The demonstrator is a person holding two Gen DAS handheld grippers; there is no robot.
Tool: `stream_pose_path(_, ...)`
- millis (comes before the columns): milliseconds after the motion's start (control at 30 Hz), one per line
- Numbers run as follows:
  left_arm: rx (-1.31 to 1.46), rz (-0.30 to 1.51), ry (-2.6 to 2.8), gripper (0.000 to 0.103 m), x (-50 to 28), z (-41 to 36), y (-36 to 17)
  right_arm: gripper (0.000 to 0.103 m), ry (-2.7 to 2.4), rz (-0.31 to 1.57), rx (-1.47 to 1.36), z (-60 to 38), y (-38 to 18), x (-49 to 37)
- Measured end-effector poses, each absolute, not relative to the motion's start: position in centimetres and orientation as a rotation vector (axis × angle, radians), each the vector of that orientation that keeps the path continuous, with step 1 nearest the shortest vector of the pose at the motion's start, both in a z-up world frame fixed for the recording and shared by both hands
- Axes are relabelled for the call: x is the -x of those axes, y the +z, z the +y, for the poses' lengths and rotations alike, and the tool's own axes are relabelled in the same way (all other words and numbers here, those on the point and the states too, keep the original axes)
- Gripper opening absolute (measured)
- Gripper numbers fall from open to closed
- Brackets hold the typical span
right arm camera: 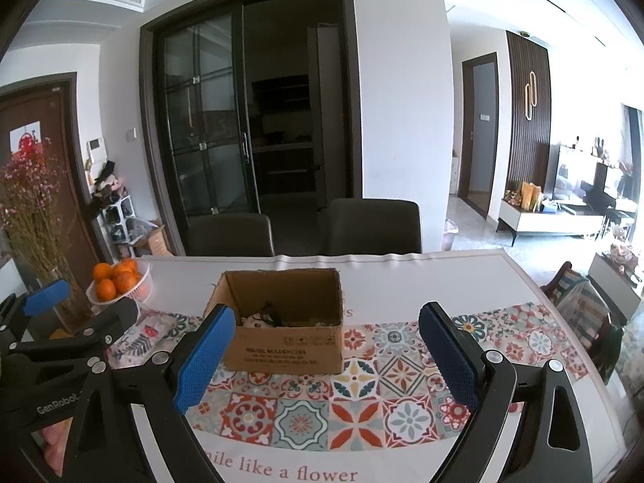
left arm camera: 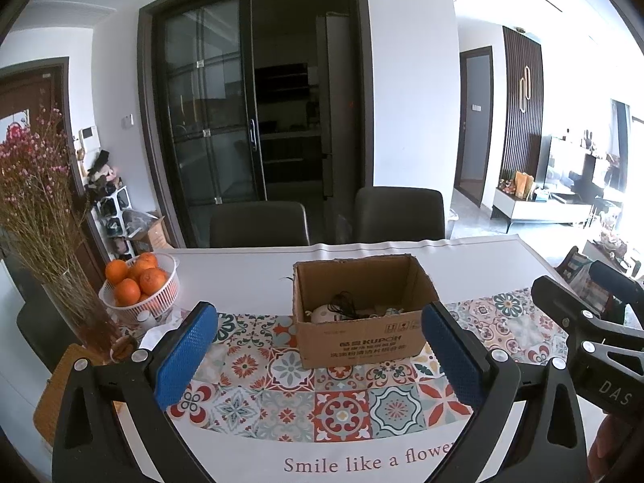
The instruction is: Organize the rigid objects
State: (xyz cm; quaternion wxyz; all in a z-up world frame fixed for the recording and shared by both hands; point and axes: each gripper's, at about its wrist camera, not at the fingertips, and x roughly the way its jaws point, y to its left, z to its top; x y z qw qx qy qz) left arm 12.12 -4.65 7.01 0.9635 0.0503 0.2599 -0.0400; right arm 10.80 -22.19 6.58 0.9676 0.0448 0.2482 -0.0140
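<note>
An open cardboard box [left arm camera: 358,334] stands on the patterned tablecloth [left arm camera: 290,398]; it also shows in the right wrist view [right arm camera: 285,350]. Inside it lie a white rounded object [left arm camera: 324,314], a black cable [left arm camera: 344,306] and other small items I cannot make out. My left gripper [left arm camera: 320,354] is open and empty, held above the cloth just in front of the box. My right gripper [right arm camera: 326,356] is open and empty, in front of the box and slightly to its right. The right gripper's body shows at the left view's right edge [left arm camera: 595,346].
A white basket of oranges [left arm camera: 139,285] and a glass vase of dried flowers [left arm camera: 76,314] stand at the table's left. A woven mat [left arm camera: 56,394] lies at the near left edge. Two dark chairs [left arm camera: 326,217] stand behind the table.
</note>
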Motion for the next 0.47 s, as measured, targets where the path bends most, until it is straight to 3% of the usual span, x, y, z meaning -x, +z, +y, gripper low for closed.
stream_pose_path(467, -0.101, 0.530, -0.079, 0.103, -12.11, -4.71, 6.87, 0.094, -0.027, 0.506, -0.090, -22.14, 6.55, -10.60)
